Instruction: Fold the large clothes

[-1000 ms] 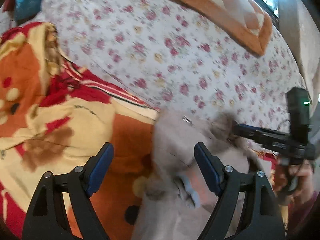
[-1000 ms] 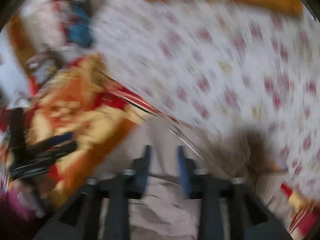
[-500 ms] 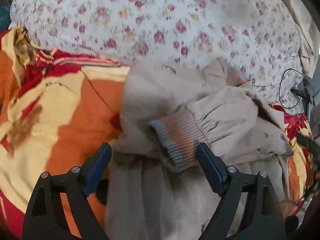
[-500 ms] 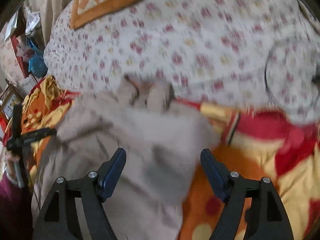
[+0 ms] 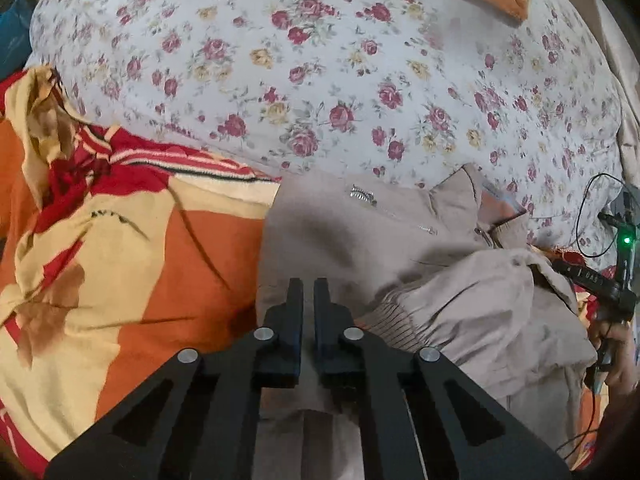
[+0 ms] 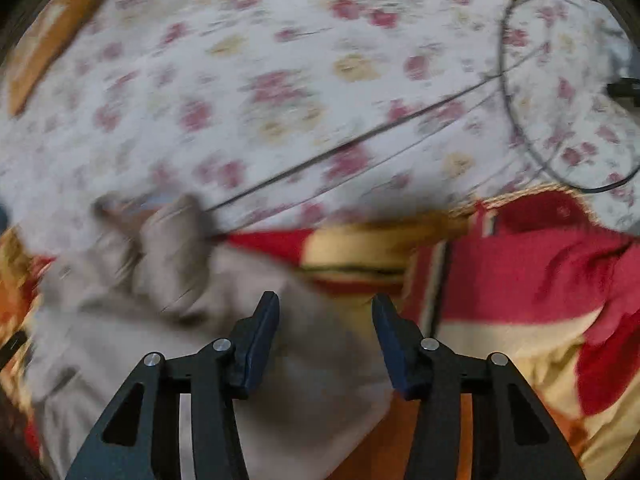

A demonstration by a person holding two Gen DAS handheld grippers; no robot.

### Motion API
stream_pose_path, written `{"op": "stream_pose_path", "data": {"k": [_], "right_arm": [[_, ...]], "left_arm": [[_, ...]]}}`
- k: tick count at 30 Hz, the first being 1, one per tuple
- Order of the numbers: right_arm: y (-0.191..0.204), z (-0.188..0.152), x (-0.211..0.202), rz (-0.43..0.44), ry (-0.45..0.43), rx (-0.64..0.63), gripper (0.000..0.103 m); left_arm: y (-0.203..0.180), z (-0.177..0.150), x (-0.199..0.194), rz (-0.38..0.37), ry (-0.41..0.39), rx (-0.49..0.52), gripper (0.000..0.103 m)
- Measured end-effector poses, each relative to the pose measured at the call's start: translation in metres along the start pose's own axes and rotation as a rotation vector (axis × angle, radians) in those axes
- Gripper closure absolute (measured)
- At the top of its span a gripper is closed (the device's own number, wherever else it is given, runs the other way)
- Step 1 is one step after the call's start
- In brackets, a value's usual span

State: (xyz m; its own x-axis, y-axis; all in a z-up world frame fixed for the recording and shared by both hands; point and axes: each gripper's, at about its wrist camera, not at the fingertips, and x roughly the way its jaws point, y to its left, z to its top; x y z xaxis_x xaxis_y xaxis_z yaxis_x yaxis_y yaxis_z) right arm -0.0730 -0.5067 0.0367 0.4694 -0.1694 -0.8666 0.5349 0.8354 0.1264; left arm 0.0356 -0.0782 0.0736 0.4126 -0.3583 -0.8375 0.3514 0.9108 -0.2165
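Two tools: left tool pinches jacket; right tool gapes above.

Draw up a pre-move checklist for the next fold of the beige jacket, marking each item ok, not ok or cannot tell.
1. Left gripper shut over the beige jacket: ok, though cloth between the fingers cannot be seen.
2. Right gripper holding cloth: not ok, it is open above the jacket edge.
3. Sleeve with ribbed cuff folded across the body: ok.
4. Black cable clear of the jacket: cannot tell, it runs close to the collar in a blurred view.
5. Orange and red blanket lies flat under the jacket: ok.
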Motion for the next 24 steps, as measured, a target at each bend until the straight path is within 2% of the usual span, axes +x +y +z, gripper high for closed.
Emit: {"op": "stream_pose_path", "data": {"k": [2,3,4,5,7,10,12,13,15,17,19,20,22,24], "right_arm": [[-0.008,-0.001,-0.016,0.077,-0.024,0.041,0.052],[-0.012,-0.005,-0.029,0.127,-0.04,0.053,0.051],[-0.016,-0.012,-0.046,0.168,-0.046,0.049,0.045],[-0.018,-0.019,-0.058,0.185,-0.046,0.035,0.038],[-0.019,-0.04,-0.078,0.202,-0.028,-0.017,0.033],[-0.01,-0.062,-0.068,0.243,0.082,-0.068,0.035],[-0.001,-0.061,-0.05,0.254,0.13,-0.066,0.04],[0.002,-0.054,-0.039,0.25,0.124,-0.037,0.045],[0.001,-0.036,-0.023,0.23,0.094,0.066,0.046],[-0.015,-0.014,-0.003,0.184,0.052,0.177,0.038],[-0.029,-0.004,0.014,0.195,0.103,0.258,0.039],[-0.031,-0.003,0.014,0.198,0.112,0.26,0.039],[-0.033,-0.006,-0.002,0.2,0.072,0.223,0.039],[-0.042,-0.016,-0.024,0.249,0.06,0.241,0.032]], "left_arm": [[0.002,-0.003,0.002,-0.007,0.043,0.01,0.059],[0.004,-0.003,0.001,-0.013,0.051,-0.001,0.055],[0.006,-0.002,-0.003,-0.035,0.048,-0.026,0.054],[0.007,-0.002,-0.006,-0.055,0.05,-0.041,0.053],[0.005,-0.005,-0.012,-0.079,0.064,-0.052,0.041],[-0.006,-0.013,-0.013,-0.07,0.067,-0.026,0.038],[-0.014,-0.02,-0.006,-0.052,0.086,0.013,0.038],[-0.018,-0.023,-0.001,-0.029,0.092,0.036,0.038],[-0.024,-0.026,0.006,0.013,0.073,0.073,0.037],[-0.024,-0.025,0.011,0.03,0.072,0.087,0.037],[-0.021,-0.023,0.012,0.02,0.083,0.067,0.037],[-0.018,-0.021,0.011,0.01,0.086,0.057,0.037],[-0.014,-0.019,0.008,0.003,0.083,0.043,0.037],[-0.011,-0.017,0.005,-0.001,0.078,0.026,0.037]]}}
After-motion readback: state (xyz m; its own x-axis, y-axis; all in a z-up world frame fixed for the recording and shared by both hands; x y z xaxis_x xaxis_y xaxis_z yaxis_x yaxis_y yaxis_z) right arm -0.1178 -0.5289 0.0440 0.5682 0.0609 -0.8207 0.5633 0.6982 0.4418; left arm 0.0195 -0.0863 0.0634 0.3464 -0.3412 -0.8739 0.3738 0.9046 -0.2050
